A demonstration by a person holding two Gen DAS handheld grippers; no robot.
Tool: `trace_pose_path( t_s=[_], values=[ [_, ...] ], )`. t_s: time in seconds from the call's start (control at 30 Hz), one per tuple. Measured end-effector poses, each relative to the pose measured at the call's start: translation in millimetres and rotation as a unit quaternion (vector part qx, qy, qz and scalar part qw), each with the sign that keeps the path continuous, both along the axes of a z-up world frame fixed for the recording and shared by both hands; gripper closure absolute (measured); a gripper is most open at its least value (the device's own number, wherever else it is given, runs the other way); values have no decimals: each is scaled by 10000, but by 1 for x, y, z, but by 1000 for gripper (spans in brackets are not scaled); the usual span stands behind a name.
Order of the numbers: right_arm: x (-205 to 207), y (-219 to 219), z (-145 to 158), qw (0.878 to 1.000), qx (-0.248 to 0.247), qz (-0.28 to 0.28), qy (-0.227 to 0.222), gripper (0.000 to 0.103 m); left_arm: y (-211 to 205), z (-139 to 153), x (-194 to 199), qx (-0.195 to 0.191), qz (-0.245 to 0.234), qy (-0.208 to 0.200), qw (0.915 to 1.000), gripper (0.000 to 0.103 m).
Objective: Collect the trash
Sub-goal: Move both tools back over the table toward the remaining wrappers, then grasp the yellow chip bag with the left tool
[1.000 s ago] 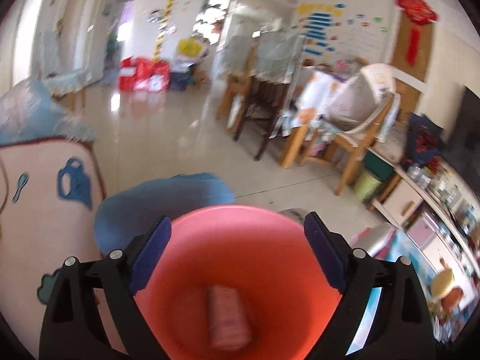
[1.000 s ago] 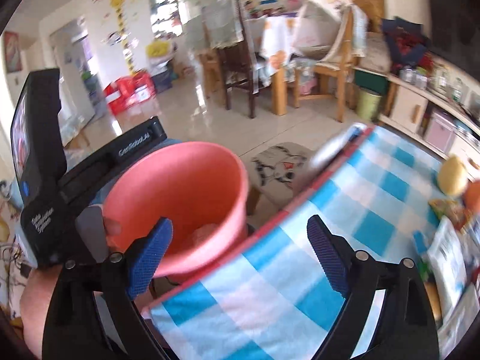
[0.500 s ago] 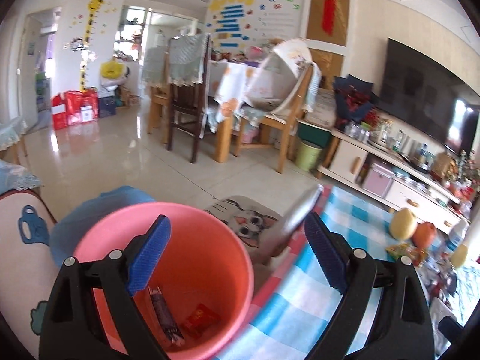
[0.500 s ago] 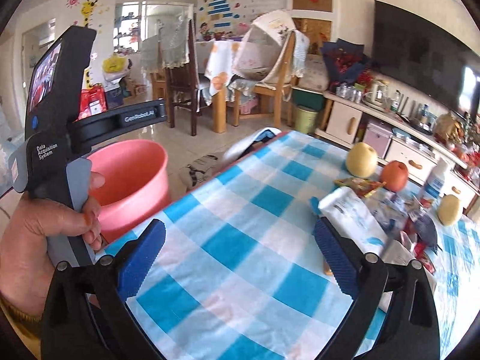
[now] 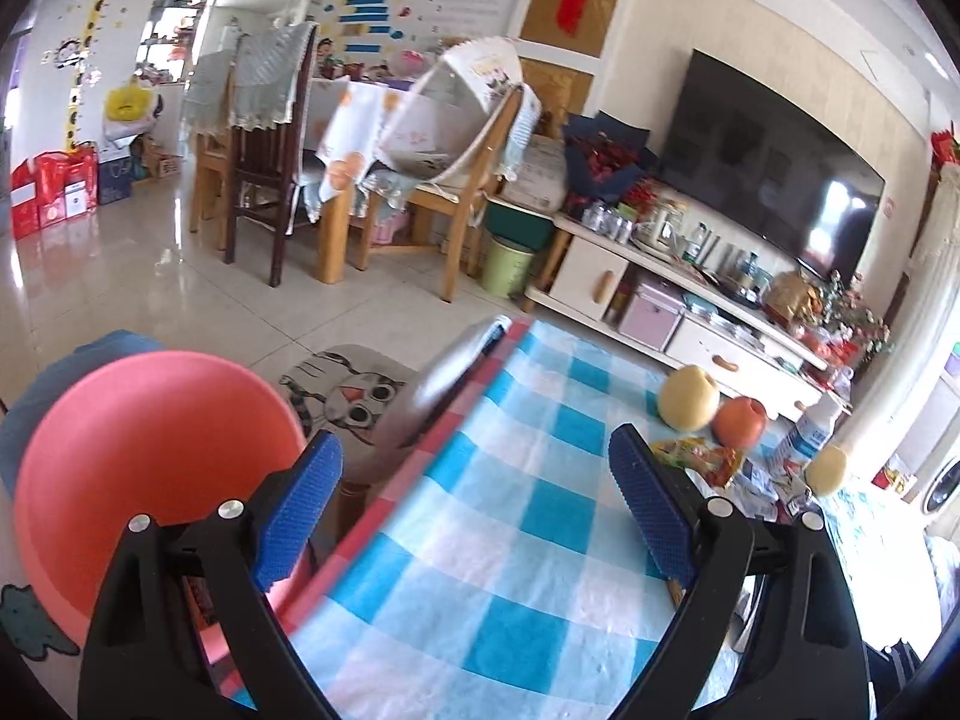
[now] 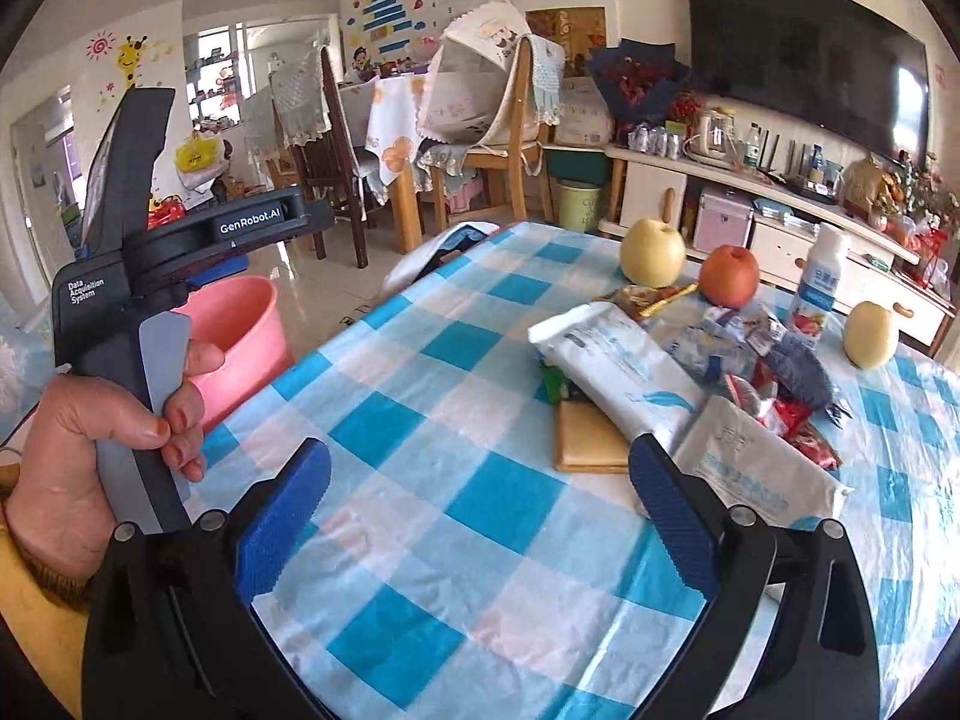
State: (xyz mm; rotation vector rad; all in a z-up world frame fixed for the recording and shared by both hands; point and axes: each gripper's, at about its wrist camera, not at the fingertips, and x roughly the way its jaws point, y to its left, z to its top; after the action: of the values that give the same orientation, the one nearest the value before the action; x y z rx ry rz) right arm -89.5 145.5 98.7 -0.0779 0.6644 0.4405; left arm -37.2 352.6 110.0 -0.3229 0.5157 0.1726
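Observation:
A pink bucket (image 5: 150,450) (image 6: 240,330) stands on the floor beside the left edge of the blue-checked table (image 5: 510,540) (image 6: 450,450). Wrappers lie piled on the table's right half: a long white packet (image 6: 624,366), another white packet (image 6: 750,468), a red-yellow snack wrapper (image 6: 654,297) (image 5: 702,459), and crumpled red and blue wrappers (image 6: 780,384). My left gripper (image 5: 474,504) hangs open over the table's left edge. My right gripper (image 6: 480,516) is open above bare cloth, short of the pile. A hand (image 6: 90,438) holds the left gripper's handle.
On the far side of the table sit a yellow pear (image 6: 652,252), a red apple (image 6: 729,276), a white bottle (image 6: 819,288) and another pear (image 6: 870,336). A cat-print stool (image 5: 348,396) stands by the bucket. Chairs (image 5: 462,180) and a TV cabinet (image 6: 750,204) lie beyond.
Both grippers swung right, away from the bucket and over the table. The bucket slid from between the left fingers to the lower left, and the wrapper pile came into view.

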Motion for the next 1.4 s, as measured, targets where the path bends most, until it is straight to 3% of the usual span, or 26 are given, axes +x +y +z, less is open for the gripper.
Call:
trace_pose_path(
  t_s=[0.33, 0.57, 0.83, 1.0, 1.1, 1.4],
  values=[
    [31, -82, -8, 9952, 501, -797, 285, 5, -61, -4, 19, 268, -760, 81, 9967, 12],
    [56, -136, -7, 9857, 774, -1489, 150, 5, -90, -10, 29, 319, -1116, 172, 9931, 12],
    [115, -189, -19, 9772, 1099, -1778, 363, 5, -122, -13, 56, -45, -1549, 292, 9875, 12],
    [154, -220, -24, 9710, 1434, -1855, 458, 7, -146, -11, 94, -93, -1829, 411, 9822, 12],
    [177, -235, -32, 9689, 1461, -1899, 620, 31, -158, -13, 131, -218, -1903, 598, 9797, 12],
    [225, -249, -52, 9674, 1530, -1721, 1049, 32, -185, -50, 226, -405, -1939, 1652, 9662, 13]
  ],
)
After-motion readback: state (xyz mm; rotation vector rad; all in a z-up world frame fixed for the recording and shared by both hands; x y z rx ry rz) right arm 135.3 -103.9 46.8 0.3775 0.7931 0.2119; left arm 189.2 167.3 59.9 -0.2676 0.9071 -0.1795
